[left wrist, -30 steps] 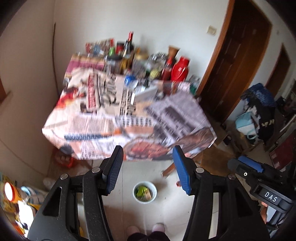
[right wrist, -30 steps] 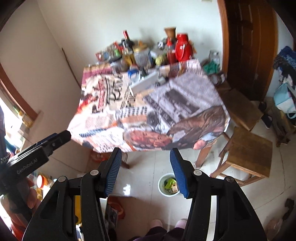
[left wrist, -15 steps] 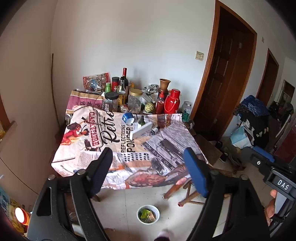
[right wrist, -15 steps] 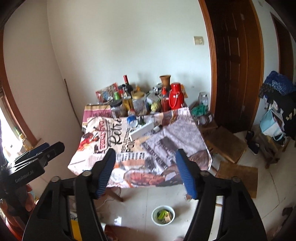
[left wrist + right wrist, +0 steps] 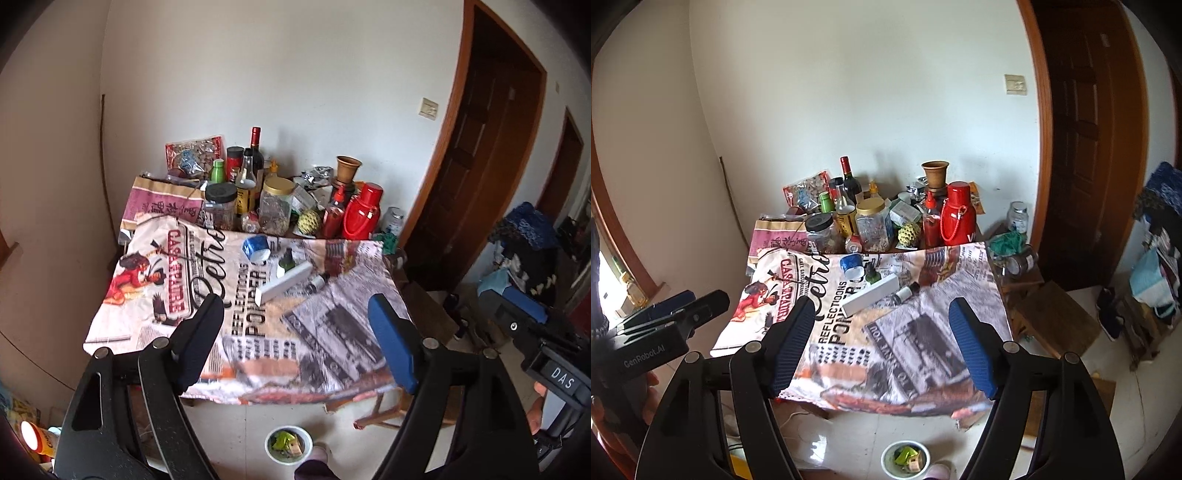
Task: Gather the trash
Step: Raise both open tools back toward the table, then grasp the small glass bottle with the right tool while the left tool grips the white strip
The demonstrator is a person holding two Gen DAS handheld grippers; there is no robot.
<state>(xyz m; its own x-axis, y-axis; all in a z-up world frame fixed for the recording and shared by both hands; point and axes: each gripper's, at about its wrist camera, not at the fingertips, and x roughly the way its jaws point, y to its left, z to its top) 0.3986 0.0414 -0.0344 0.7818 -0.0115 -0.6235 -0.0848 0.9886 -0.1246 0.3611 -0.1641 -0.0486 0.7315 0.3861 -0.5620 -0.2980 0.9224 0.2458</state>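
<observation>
Both grippers hang short of the table (image 5: 110,332), level with its near edge, and neither holds anything: the left gripper (image 5: 295,339) has its jaws spread wide, and so does the right gripper (image 5: 881,341).

The likeliest slip, to my eye, is picking the wrong thing. The far end of the table is packed with jars, bottles (image 5: 255,173) and a red flask (image 5: 364,212), which look like kept goods, and a wide jaw reaching past the loose bits could knock one over. The cloth (image 5: 923,350) hangs loose over the near edge, so a finger dragging on it might pull everything toward the floor.

What looks like trash lies in the middle of the table, in front of the jars. A white box (image 5: 286,282), long and flat, lies on its side at a slant; its hard, smooth faces should pinch well across the narrow way but could slide if taken by the ends. Just beyond it sits a small dark green bottle (image 5: 285,260), and beside that a blue roll or cup (image 5: 255,246) tipped on its side; I cannot tell which. A small dark tube (image 5: 318,282) lies just right of the box and would roll easily.

On the floor below the near edge of the table stands a white bin (image 5: 271,448), with green and brown scraps in it already. A drop from table height could miss it.
</observation>
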